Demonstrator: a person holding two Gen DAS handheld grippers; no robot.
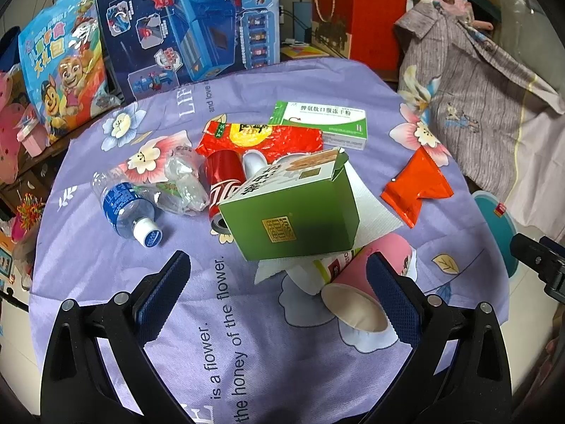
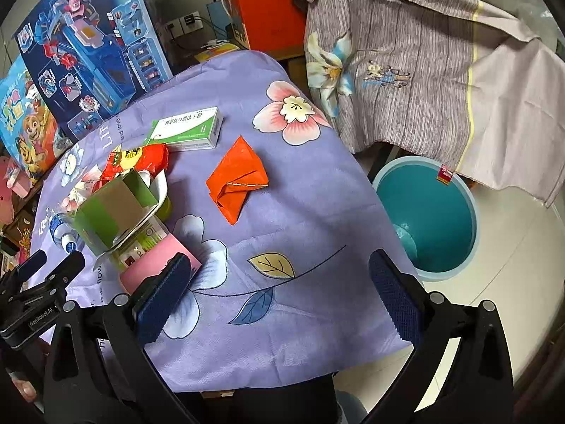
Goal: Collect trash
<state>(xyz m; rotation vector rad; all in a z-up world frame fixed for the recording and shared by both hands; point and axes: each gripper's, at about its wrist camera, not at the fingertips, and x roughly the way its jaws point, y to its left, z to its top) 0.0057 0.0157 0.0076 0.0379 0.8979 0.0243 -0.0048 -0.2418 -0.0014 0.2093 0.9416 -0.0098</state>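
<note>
Trash pile (image 1: 282, 205) on purple cloth (image 1: 106, 254), both tongs (image 1: 279, 282) (image 2: 279, 282) spread, empty

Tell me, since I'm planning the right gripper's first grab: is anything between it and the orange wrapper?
Nothing visible. The right gripper is open over bare purple cloth, and the orange wrapper lies alone ahead, apart from the pile.

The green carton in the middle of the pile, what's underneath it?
The green carton lies on a white paper napkin, over a pink paper cup and a red cola can. Anything deeper under it is covered.
</note>
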